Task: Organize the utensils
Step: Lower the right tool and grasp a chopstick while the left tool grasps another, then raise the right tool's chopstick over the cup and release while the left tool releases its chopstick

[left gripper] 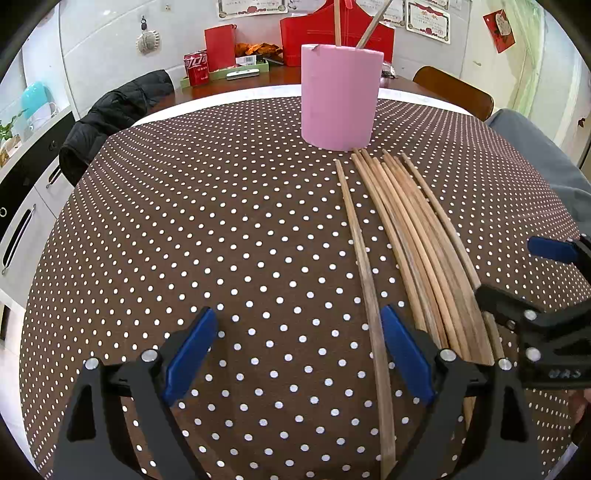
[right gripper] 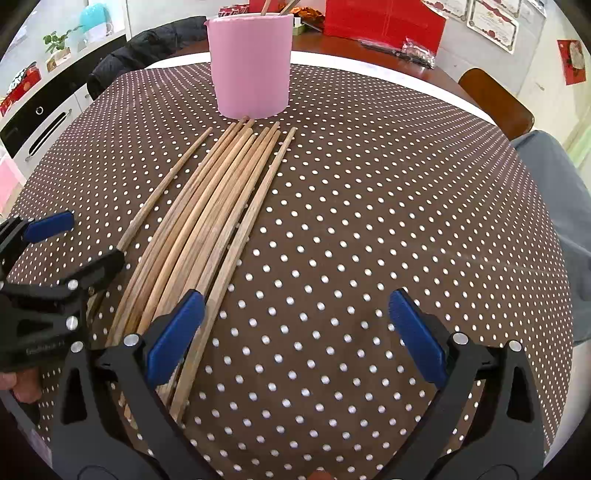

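Observation:
Several wooden chopsticks [left gripper: 417, 236] lie side by side on the polka-dot tablecloth, tips pointing at a pink cylindrical holder [left gripper: 340, 96] that has two chopsticks standing in it. They also show in the right wrist view [right gripper: 218, 206], with the holder [right gripper: 251, 62] behind them. My left gripper [left gripper: 299, 332] is open and empty, low over the cloth, its right finger beside the separate leftmost chopstick [left gripper: 364, 266]. My right gripper [right gripper: 295, 310] is open and empty, its left finger over the bundle's near ends. Each gripper shows at the edge of the other's view.
The brown dotted tablecloth [left gripper: 221, 240] covers a round table. Behind it are a black jacket on a chair [left gripper: 110, 114], a red cola can [left gripper: 196, 67], red bags [left gripper: 332, 33] and a wooden chair [left gripper: 458, 88]. A person's grey sleeve [right gripper: 557, 192] is at the right.

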A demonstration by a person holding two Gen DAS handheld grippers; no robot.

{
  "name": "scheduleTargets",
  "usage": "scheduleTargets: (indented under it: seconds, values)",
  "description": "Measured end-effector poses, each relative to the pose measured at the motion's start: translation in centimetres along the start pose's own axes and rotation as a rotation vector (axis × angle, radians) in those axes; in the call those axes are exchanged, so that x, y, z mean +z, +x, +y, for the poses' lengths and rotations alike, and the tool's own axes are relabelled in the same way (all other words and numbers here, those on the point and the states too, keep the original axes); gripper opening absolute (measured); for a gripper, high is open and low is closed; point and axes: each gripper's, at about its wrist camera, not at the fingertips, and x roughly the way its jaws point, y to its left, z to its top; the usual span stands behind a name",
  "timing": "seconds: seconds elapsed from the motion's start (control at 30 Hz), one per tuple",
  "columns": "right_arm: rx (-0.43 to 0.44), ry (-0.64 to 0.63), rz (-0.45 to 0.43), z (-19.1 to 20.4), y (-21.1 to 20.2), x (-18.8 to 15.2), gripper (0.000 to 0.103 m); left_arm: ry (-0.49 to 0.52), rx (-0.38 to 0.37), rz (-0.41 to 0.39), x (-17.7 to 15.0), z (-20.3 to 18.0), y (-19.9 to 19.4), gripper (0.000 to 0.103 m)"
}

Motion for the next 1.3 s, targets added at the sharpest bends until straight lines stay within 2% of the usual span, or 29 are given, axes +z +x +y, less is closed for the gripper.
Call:
scheduleTargets:
  seconds: [0.1,0.27,0.3,0.47,0.53,0.57,0.6,0.63,0.67,0.7,0.73,0.83,0.93,1.1,1.3]
  values:
    - [0.002,-0.015,0.004,0.1,0.3,0.1,0.097,0.0,0.0,0.001,0.0,0.0,-0.1,0.088]
    - [0.03,-0.019,0.014,-1.4,-0.3,-0.4,0.086,0.014,0.008,0.015,0.4,-0.4,0.1,0.088]
    - [0.034,-0.016,0.015,-1.6,-0.1,-0.2,0.083,0.022,0.013,0.019,0.8,-0.6,0.7,0.088]
    - [0.089,0.006,0.024,-1.5,1.4,2.7,0.08,0.092,0.057,0.046,2.9,-1.7,1.9,0.088]
    - [0.086,0.0,0.033,-1.3,2.4,4.0,0.073,0.097,0.045,0.065,3.9,-1.8,2.6,0.087]
    - [0.076,-0.01,0.029,-1.0,2.6,4.3,0.071,0.089,0.019,0.074,4.2,-1.7,2.8,0.084]
    - [0.084,-0.018,0.029,-0.9,2.8,4.7,0.062,0.076,-0.031,0.086,4.6,-1.6,3.0,0.069]
    - [0.084,-0.028,0.028,-0.8,2.6,4.9,0.039,0.07,-0.046,0.089,4.8,-1.5,3.1,0.056]
    - [0.09,-0.036,0.031,-0.8,2.5,5.1,0.026,0.091,-0.052,0.09,5.1,-1.7,3.0,0.045]
    - [0.089,-0.049,0.035,-0.7,2.5,5.1,0.012,0.108,-0.061,0.095,5.2,-2.0,2.9,0.019]
    - [0.085,-0.066,0.031,-0.6,2.4,4.9,0.01,0.125,-0.065,0.103,5.3,-2.2,2.9,0.006]
    - [0.137,-0.016,0.01,-1.6,1.6,3.7,0.006,0.161,-0.069,0.095,5.1,-2.7,2.7,0.006]
    - [0.183,0.042,-0.04,-3.0,0.4,2.8,0.006,0.103,-0.103,0.065,4.5,-1.8,1.8,0.006]
    - [0.268,0.132,-0.15,-5.1,-2.3,2.0,0.006,0.021,-0.131,-0.046,4.6,-0.8,-1.0,0.006]
    - [0.365,0.192,-0.317,-6.2,-6.2,2.7,0.006,-0.076,-0.17,-0.23,6.4,0.2,-5.2,0.006]
